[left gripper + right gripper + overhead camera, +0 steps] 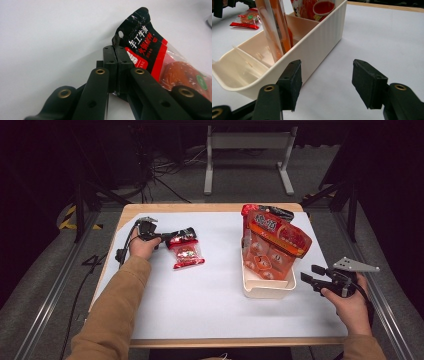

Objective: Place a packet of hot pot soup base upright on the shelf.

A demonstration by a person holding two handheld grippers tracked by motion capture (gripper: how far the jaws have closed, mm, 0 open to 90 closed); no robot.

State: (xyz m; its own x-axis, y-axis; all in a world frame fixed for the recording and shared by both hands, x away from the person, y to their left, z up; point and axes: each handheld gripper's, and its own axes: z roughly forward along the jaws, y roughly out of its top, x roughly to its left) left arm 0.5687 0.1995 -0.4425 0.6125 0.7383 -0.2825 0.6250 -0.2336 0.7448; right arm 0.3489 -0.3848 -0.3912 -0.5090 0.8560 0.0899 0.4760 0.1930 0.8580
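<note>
left gripper (167, 238) over the left half of the bench (200, 305), pointing toward the middle. jaws together, clamped on the black top edge of a small red sauce packet (187, 252). in the left gripper view, pads pressed flat against each other with the packet's (160, 60) dark header strip pinched between, just below its hang hole. rest of the packet stretches away from the gripper to the right, flat or nearly flat on the white sheet; red contents visible through the clear film.

right gripper (312, 275) near the right edge of the bench, held low, jaws apart, nothing between. in the right gripper view, gripper (325, 82) just beside the cream bin (317, 45); left pad close to the bin's outer wall, contact not clear.

cream bin (267, 290) right of centre on the bench, divided into compartments. large orange snack bag (272, 242) standing upright in it, leaning a little. small packet well apart from the bin.
</note>
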